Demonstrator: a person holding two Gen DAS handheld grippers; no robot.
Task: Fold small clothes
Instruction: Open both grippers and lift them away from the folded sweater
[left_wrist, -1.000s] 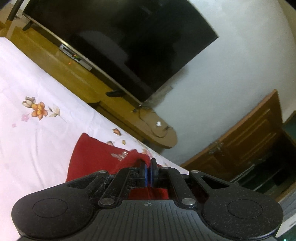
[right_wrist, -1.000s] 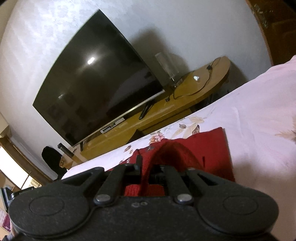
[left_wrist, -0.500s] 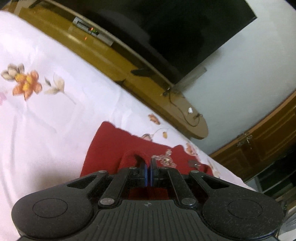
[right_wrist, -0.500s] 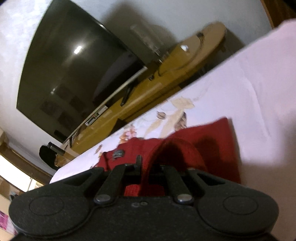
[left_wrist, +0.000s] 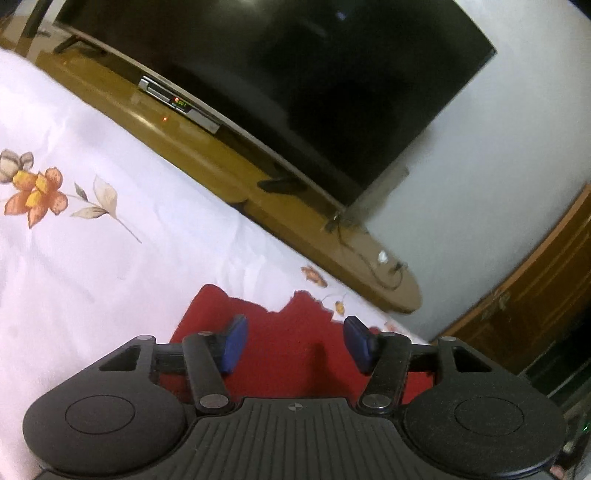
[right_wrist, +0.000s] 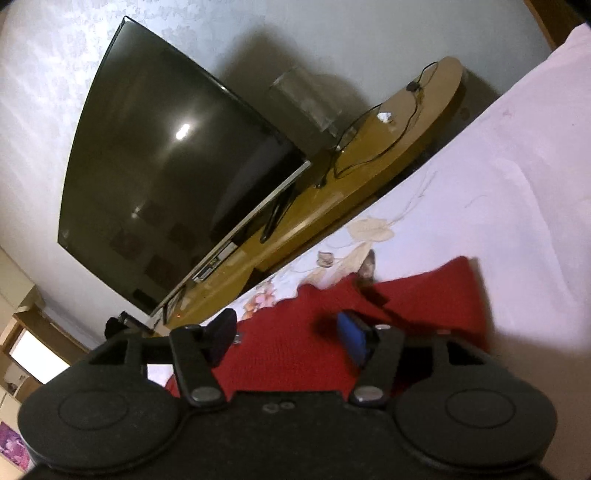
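A small red knitted garment (left_wrist: 284, 343) lies flat on the white flowered bedsheet (left_wrist: 92, 258). My left gripper (left_wrist: 293, 341) hovers low over its near part, jaws opening, the blue pads (left_wrist: 234, 343) apart and off the cloth. In the right wrist view the same red garment (right_wrist: 424, 306) spreads under my right gripper (right_wrist: 288, 338), whose jaws are also opening, with one blue pad (right_wrist: 351, 339) clear of the fabric. Nothing is pinched in either gripper. The near edge of the garment is hidden behind both gripper bodies.
A large dark television (left_wrist: 295, 81) stands on a long wooden cabinet (left_wrist: 207, 155) past the bed's far edge, with a set-top box (left_wrist: 177, 105) and cables (right_wrist: 373, 136) on it. A wooden cupboard (left_wrist: 535, 295) stands to the right. Bare sheet (right_wrist: 517, 184) lies beside the garment.
Both grippers came down toward the bed holding folds of red cloth, then let go. Their jaws now stand apart and the garment lies flat.
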